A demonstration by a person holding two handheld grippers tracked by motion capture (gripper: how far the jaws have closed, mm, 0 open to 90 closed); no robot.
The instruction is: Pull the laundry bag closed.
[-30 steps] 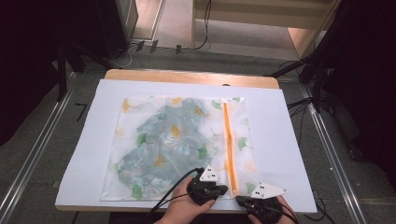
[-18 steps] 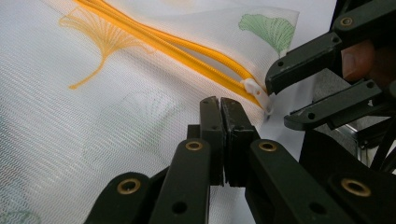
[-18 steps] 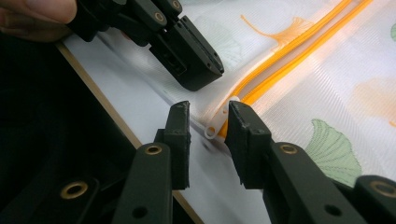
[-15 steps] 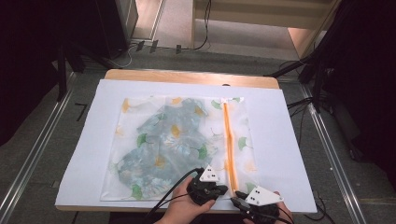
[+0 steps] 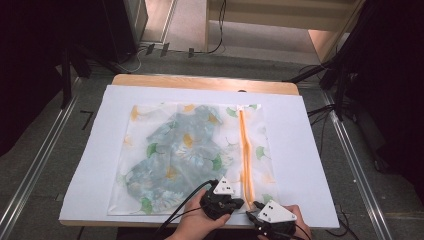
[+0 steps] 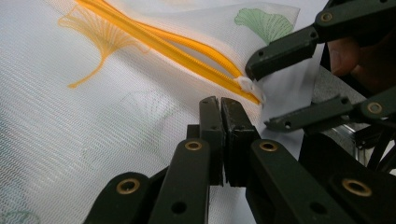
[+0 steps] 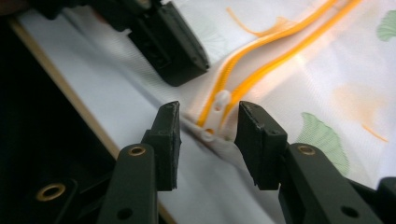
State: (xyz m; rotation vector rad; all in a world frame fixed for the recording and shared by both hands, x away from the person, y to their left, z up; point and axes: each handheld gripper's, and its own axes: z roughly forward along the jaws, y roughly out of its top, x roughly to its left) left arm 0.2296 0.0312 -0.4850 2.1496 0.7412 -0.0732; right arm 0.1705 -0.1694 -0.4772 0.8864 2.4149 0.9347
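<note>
Wooden tabletop (image 5: pixel 200 81) carries a white sheet (image 5: pixel 305 165); a flat mesh zipper bag (image 5: pixel 150 150) lies on the sheet.

— How is the table seen?
— From above and well back, facing forward and down.
— And the two gripper views?
— Each is taken close along its own jaws; the orange zipper (image 6: pixel 187 49) end beyond the jaw tips is shared.

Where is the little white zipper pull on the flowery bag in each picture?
High view: the white zipper pull sits at the near end of the orange zipper, too small to see clearly.
Left gripper view: right of middle, by the right gripper.
Right gripper view: centre, between the open jaws.
Shared landmark: the orange zipper.
</note>
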